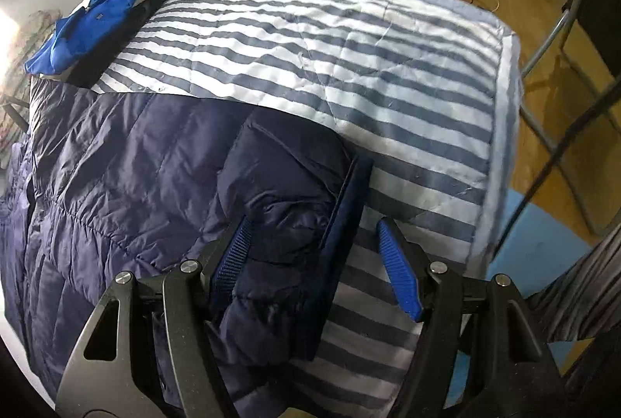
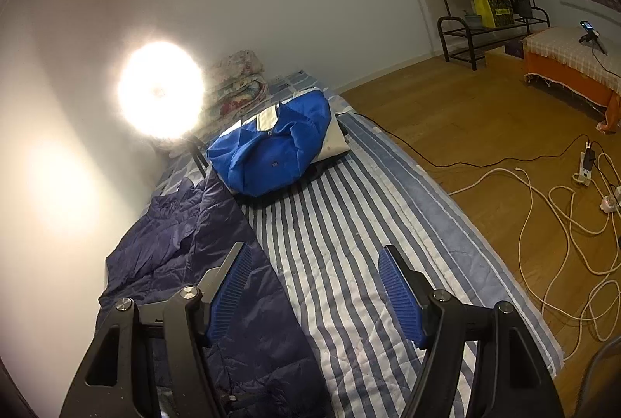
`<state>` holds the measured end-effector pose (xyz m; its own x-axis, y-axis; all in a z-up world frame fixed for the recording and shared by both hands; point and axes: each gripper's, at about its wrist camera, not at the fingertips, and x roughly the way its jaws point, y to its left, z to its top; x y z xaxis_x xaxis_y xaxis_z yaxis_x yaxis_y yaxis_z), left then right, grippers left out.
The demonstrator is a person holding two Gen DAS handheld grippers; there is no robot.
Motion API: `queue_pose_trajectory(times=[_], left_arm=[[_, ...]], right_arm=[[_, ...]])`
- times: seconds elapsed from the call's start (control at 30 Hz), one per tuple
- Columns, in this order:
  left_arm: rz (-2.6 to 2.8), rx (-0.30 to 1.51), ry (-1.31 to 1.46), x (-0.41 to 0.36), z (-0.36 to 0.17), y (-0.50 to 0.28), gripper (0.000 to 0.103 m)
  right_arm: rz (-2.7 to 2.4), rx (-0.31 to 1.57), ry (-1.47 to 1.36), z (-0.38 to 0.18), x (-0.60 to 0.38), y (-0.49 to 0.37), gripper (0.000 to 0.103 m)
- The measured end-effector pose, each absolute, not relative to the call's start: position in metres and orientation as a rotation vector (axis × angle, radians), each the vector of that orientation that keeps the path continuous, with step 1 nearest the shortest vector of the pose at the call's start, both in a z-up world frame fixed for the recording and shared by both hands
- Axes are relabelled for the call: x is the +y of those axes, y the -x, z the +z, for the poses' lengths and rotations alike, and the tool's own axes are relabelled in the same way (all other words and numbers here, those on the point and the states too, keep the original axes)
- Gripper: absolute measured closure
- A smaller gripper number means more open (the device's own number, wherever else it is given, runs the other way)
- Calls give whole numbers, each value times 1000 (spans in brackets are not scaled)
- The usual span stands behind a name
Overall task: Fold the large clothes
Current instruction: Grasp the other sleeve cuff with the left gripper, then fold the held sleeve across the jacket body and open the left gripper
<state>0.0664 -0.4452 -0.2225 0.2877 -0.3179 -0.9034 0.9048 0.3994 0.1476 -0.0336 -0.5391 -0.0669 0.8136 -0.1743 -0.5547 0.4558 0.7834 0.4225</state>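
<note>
Your left gripper was spread wide, its blue pads on either side of a bunched sleeve of the navy puffer jacket without closing on it. The jacket lay flat across the striped quilt, the sleeve's cuff resting at the jacket's edge. Your right gripper was also spread, holding nothing, above the jacket's long edge. Farther along the quilt sat a folded blue garment on a stack, near a bright lamp.
</note>
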Motion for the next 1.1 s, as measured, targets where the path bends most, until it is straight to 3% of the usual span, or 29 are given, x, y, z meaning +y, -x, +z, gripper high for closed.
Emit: queue_pose_trajectory(times=[0.2,0.3,0.37,0.43,0.77,1.1], left_arm=[[-917,966,-714,-447,-227,-77,35],[-916,972,-691,-447,-224,-81,61],[-909,975,-679,-448,-221,-84,88],[-909,981,-651,-446,-215,-88,94],[-933,955,-405,-402,-149,-127,98],[-796,856,-226,-295,-89,-210,98]], right_arm=[[-382,492,-629,-66,-547,38,32],[-387,489,-646,-68,-549,38,32],[-390,489,-646,-67,-549,38,32],[-389,488,-649,-67,-548,37,32],[-379,502,-657,-71,-541,22,32],[-322,566,-594,-76,-498,-31,33]])
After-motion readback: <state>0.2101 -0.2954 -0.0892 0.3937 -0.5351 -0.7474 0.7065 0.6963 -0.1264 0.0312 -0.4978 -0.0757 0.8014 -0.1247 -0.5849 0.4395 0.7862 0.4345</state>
